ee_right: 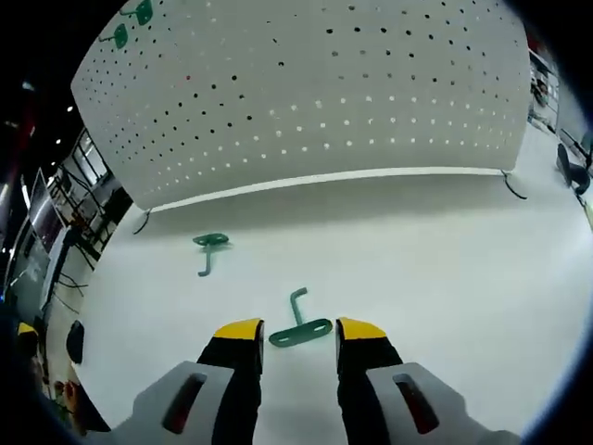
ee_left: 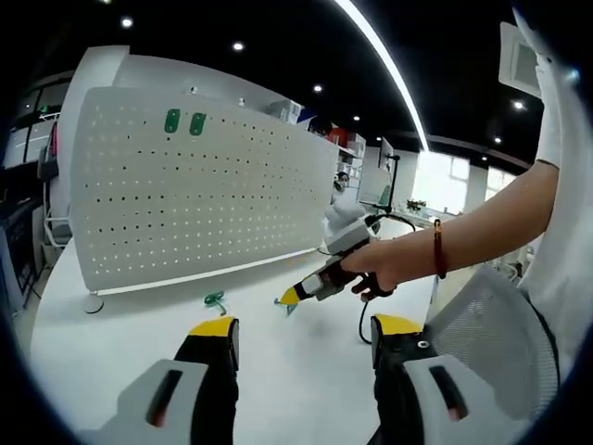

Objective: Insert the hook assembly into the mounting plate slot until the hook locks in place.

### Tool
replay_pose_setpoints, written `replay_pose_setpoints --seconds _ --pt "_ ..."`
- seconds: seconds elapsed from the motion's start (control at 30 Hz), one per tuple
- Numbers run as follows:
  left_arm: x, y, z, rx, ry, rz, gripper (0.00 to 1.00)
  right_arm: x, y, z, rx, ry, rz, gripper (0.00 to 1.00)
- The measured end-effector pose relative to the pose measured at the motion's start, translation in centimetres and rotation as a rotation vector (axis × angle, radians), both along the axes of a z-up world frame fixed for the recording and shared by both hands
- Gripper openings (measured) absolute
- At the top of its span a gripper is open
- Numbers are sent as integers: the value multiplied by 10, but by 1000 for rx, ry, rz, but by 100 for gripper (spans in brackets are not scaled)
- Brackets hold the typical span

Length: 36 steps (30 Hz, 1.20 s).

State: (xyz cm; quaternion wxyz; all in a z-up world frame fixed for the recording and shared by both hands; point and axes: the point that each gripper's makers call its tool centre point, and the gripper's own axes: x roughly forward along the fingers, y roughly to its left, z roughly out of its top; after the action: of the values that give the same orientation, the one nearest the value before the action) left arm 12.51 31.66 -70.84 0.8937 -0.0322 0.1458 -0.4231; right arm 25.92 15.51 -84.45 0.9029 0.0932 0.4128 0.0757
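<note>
A person's hand [ee_left: 375, 269] holds the right gripper [ee_left: 289, 298] low over a white counter [ee_left: 296, 371] in the left gripper view, its yellow tips partly masking a small green metal hook [ee_left: 282, 303] at its front; whether that hook is touched cannot be told from this side. In the right gripper view the right gripper [ee_right: 299, 331] stands with its jaws apart, and the same green hook [ee_right: 299, 329], a flat slotted base with a thin bent stem rising away from it, lies on the counter [ee_right: 445, 278] between the yellow tips, seemingly not clamped. A second green hook [ee_right: 210, 245] of the same make lies well apart, nearer the foot of the white perforated mounting panel [ee_right: 315, 93], and appears small and blurred in the left gripper view [ee_left: 215, 299]. Two green tabs [ee_left: 183, 121] sit in holes near the upright panel's [ee_left: 195, 185] top corner; their shape is hard to make out. The left gripper [ee_left: 304, 338] hangs open above bare counter, holding nothing. A grey mesh chair back [ee_left: 491, 324] is cut off at the view's edge. Behind, an office with ceiling strip lighting [ee_left: 380, 65] recedes.
</note>
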Motion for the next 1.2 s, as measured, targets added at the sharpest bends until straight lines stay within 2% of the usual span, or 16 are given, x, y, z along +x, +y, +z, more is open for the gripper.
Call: replay_pose_setpoints --seconds 0.17,0.3,0.47,0.53,0.6,0.63,0.67,0.73,0.8,0.87,0.97,1.13,1.2 --pt "1 5 -1 0 4 13 59 1 1 -6 -18 25 12 27" --pt "1 7 -2 0 7 22 59 0 1 -4 -20 18 9 27" --pt "2 4 -2 -3 7 18 59 -2 1 -5 7 36 13 27" --pt "2 2 -1 -4 6 13 59 -3 3 -5 17 38 42 26" --pt "1 1 -2 -4 7 8 59 -8 12 -7 55 58 110 25" --pt "1 0 -2 -4 8 5 59 -14 17 -10 75 100 167 19" --pt "1 -1 -2 -4 8 3 58 -18 19 -11 77 125 185 13" --pt "0 -2 -2 -4 11 -5 58 -17 18 -11 67 112 176 13" --pt "0 -3 -3 0 11 -8 58 -10 13 -7 41 56 155 17" --pt "0 -2 -2 -3 12 -7 58 -11 17 -5 50 63 168 19" --pt "0 -1 -2 -6 16 -2 58 -7 20 -3 18 40 207 16" --pt "-1 1 -2 -7 14 3 58 -9 35 -5 -70 42 393 17" --pt "-1 2 -2 -10 17 7 58 -6 38 -1 -81 15 394 17"
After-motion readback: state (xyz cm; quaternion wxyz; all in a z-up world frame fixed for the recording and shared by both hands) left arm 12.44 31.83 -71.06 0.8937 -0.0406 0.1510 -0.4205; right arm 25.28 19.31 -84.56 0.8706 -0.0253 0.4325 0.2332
